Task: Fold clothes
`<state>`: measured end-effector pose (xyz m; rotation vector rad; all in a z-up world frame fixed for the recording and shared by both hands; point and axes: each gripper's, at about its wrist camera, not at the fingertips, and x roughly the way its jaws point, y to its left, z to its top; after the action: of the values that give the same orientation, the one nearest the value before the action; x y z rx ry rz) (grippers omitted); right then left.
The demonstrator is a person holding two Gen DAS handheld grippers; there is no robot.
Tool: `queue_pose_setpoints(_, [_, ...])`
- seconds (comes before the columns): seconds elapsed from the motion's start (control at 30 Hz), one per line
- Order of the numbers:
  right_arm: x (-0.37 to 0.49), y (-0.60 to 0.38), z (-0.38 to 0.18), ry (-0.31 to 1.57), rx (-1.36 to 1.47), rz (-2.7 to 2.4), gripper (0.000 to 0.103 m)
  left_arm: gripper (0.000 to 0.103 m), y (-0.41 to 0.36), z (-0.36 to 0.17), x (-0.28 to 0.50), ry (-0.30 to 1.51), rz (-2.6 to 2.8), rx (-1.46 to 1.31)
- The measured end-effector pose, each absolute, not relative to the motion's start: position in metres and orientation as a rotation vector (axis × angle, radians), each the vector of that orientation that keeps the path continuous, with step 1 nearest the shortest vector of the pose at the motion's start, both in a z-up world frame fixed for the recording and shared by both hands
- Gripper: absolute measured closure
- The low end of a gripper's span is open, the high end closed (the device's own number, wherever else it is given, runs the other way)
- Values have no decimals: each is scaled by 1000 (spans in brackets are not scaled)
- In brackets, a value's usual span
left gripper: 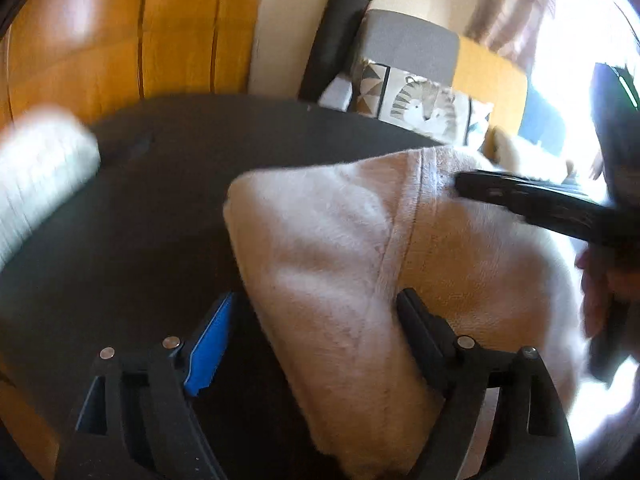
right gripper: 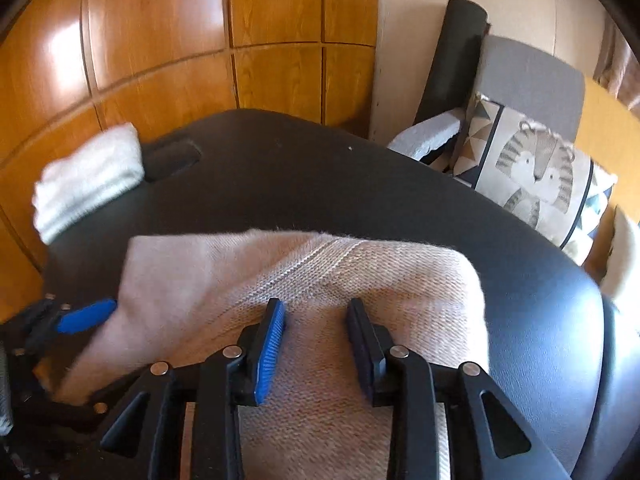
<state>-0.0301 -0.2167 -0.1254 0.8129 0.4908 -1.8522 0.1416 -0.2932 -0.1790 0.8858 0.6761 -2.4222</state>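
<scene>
A pink knit garment lies folded on the dark table. My left gripper is open, and a thick folded end of the garment runs between its jaws, clear of the blue pad. In the right wrist view its blue finger shows at the garment's left edge. My right gripper sits on the garment's near part. Its jaws stand a little apart, with flat knit showing in the gap. One of its black fingers lies across the cloth in the left wrist view.
A folded white cloth rests at the table's far left. Behind the table are a wood-panelled wall, a grey chair with a tiger cushion, and a leaning black roll. A person's hand holds the right gripper.
</scene>
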Motion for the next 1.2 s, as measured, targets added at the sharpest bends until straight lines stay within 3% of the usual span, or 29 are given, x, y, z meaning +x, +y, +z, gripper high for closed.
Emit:
queue_pose_setpoints(0.07, [-30,-196,-110,383,802,-1878,70,20,-311,-180,162,888,-2402,831])
queue_pose_setpoints(0.17, [-35,-161,-91,253,782,-1915,67,20,-330,-177,180,1002,-2338,785])
queue_pose_setpoints(0.47, [-98,-108,-116,-35,1190,-1778,54,20,-343,-174,161,956,-2307,982])
queue_pose_setpoints(0.6, [-112,-112,-133,-30,1279,-1714,46,20,-342,-173,166,950,-2282,995])
queue_pose_setpoints(0.9, [-142,-121,-186,-364,1557,-1404,31,20,-341,-171,169,922,-2272,1033])
queue_pose_setpoints(1.0, [-144,-124,-194,-403,1580,-1359,31,20,-343,-171,169,935,-2271,1019])
queue_pose_setpoints(1.07, [-140,-125,-194,-385,1563,-1367,31,17,-345,-172,171,971,-2280,994])
queue_pose_setpoints(1.2, [-133,-125,-192,-353,1510,-1386,30,0,-352,-175,171,1055,-2346,954])
